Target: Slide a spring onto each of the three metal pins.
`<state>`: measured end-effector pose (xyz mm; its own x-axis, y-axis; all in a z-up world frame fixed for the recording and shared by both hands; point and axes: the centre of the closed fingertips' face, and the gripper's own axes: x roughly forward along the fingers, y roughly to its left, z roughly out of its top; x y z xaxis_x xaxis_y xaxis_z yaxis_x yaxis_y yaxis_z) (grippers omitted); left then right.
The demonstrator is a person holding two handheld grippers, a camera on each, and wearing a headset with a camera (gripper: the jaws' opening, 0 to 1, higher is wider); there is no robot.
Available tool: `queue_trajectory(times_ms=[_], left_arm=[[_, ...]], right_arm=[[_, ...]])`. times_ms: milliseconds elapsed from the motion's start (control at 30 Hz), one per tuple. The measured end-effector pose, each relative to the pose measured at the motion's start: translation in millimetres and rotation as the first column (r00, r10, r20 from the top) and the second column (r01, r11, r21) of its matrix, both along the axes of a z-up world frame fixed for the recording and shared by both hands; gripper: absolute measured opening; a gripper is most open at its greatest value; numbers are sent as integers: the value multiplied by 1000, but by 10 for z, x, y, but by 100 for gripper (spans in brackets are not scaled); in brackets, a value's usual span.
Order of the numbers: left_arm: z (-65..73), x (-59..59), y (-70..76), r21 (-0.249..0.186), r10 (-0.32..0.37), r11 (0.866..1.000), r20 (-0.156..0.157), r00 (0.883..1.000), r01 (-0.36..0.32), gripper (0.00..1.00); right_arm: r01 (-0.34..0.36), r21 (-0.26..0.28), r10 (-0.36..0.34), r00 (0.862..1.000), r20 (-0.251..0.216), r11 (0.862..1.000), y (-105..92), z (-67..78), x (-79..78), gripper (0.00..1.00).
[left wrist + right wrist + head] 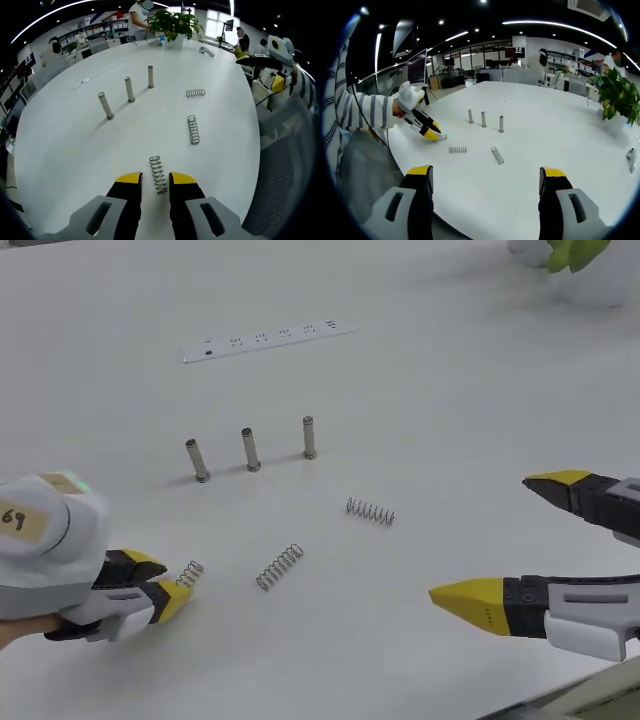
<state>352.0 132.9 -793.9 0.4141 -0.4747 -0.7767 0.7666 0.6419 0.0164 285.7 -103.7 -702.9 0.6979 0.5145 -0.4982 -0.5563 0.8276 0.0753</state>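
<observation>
left gripper view: the left gripper (155, 179), jaws narrowly apart, is straddling the end of a spring (157, 167), well short of the bare pins (129, 89). the right gripper (486, 172) is hanging wide open, empty. the first pickup is pending, calling for pinching, then lifting to a pin.

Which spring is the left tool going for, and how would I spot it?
Start at the row of three pins standing on the white table. Of those lying in front of them, it is the spring on the person's left, between the left gripper's yellow tips. The other two springs lie out in the open with nothing around them.
</observation>
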Motion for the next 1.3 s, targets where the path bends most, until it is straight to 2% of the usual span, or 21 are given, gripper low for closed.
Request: queue_trajectory(times_ms=[167, 367, 433, 567, 967, 1167, 1300], left_arm=[[1, -13, 17, -14, 13, 1000, -3, 1000, -14, 13], [-35, -32, 38, -9, 22, 1000, -15, 1000, -22, 12], [-46, -54, 26, -32, 55, 998, -41, 998, -57, 12], [-51, -71, 18, -33, 46, 998, -39, 998, -47, 9], [-129, -108, 31, -27, 50, 998, -44, 998, -51, 8], [-107, -66, 55, -32, 54, 998, -22, 998, -54, 3], [-99, -57, 62, -43, 60, 997, -23, 998, -61, 2]], right_arm=[[0, -4, 0, 1000, -4, 1000, -2, -3, -5, 86], [3, 1, -3, 1000, 0, 1000, 3, 12, -2, 86], [2, -2, -2, 1000, -1, 1000, 2, 10, -3, 86], [0, -4, 0, 1000, -4, 1000, 4, 3, -9, 86], [-7, -7, 6, 1000, -14, 1000, 16, -9, -25, 85], [-12, -11, 11, 1000, -18, 1000, 20, -8, -29, 84], [-9, -16, 9, 1000, -28, 1000, 9, -25, -38, 83]])
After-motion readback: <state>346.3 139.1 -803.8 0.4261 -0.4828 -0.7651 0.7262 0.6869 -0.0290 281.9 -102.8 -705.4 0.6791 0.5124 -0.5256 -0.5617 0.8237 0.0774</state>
